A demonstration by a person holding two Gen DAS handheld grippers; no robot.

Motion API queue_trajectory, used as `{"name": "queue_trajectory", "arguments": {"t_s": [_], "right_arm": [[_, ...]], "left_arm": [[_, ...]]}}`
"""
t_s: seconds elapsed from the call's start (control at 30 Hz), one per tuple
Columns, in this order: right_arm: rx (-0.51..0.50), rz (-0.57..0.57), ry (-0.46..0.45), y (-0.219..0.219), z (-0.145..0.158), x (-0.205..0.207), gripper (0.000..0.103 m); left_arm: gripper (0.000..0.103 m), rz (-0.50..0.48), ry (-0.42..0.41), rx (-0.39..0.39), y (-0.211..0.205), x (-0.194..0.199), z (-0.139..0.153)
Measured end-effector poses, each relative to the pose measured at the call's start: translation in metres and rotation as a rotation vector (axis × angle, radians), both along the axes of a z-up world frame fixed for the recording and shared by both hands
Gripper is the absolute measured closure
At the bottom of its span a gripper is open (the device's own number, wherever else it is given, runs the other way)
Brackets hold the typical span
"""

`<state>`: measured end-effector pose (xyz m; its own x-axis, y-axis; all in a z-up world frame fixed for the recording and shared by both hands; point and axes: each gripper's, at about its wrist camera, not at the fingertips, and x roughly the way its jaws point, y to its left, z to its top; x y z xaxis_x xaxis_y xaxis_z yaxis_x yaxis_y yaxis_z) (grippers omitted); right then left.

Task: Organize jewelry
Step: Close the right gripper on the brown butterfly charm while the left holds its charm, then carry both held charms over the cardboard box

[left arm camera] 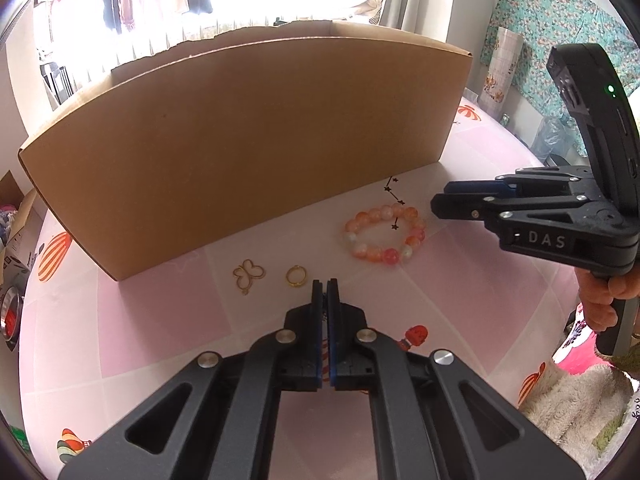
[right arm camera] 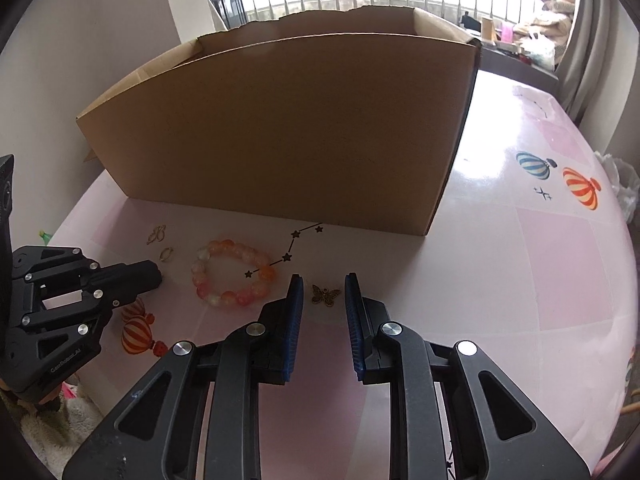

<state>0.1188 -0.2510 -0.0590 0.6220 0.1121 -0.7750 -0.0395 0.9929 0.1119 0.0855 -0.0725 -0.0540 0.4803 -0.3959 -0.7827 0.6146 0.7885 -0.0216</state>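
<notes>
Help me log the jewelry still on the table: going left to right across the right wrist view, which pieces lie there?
Gold outline butterfly → gold ring → orange and white bead bracelet → bronze butterfly charm, which lies just ahead of the right gripper, whose jaws are apart.

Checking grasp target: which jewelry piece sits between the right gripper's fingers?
The dark bronze butterfly charm, lying between the right gripper pads, untouched. The bead bracelet, gold ring and wire butterfly lie farther left.
</notes>
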Motion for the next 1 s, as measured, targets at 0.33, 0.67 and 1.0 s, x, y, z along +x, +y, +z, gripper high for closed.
{"name": "queue_trajectory", "arguments": {"t_s": [0.33,0.67,1.0], "right_arm": [[-0.071,0.0,0.027,0.013,0.001,0.009,0.092],[-0.04,-0.013,0.026,0.013,0.001,0.017,0.093],[-0.039,-0.016,-0.041,0.015,0.021,0.002,0.093]], "left_arm": [[0.101,-0.001,-0.004,-0.001,0.0,0.001,-0.001],[0.101,0.004,-0.007,-0.012,0.003,0.001,-0.001],[0.101,-0.003,-0.069,-0.039,0.009,-0.009,0.019]]}}
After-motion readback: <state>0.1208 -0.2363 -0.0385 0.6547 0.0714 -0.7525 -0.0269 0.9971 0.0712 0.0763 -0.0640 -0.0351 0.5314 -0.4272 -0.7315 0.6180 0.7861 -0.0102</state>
